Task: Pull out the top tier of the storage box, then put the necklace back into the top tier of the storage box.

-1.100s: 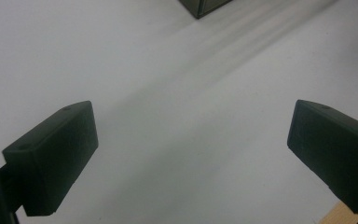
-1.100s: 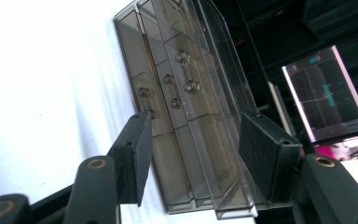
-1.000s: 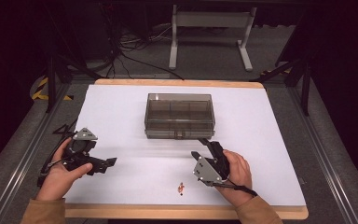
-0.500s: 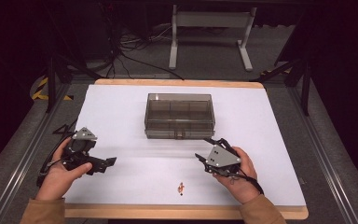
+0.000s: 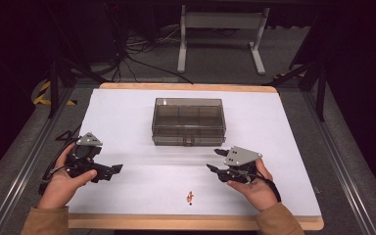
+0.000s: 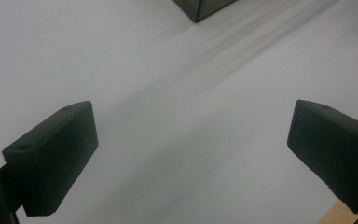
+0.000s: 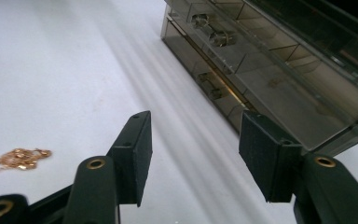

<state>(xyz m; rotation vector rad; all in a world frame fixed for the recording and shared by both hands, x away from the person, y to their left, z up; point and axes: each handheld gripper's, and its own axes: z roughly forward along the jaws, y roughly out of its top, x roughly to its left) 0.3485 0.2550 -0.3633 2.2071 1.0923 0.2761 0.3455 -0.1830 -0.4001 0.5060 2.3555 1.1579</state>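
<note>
1. The small gold chain (image 5: 189, 197) is lying in a loose heap on the white table (image 5: 127, 117), near my edge of it and between my two hands, touching neither gripper. In the right gripper view the same chain (image 7: 18, 158) is showing off to the left of my jaws, with a dark bead at one end.

2. Beyond it, at the middle of the table, the smoky clear box (image 5: 188, 121) is sitting shut. In the right gripper view its front (image 7: 242, 70) is showing small metal clasps or pulls and divided compartments, which look empty as far as I can tell.

3. My right gripper (image 5: 217, 161) is hovering between the chain and the box, its jaws spread apart with nothing between them, pointing toward the box front.

4. My left gripper (image 5: 113, 171) is resting low at the left of the table, well apart from the chain, its jaws wide apart and holding nothing. In the left gripper view a corner of the box is peeking in at the top.

5. As I am judging it, the work is barely begun: the chain is not yet picked up, the box is not yet opened, and both steps are left.
</note>
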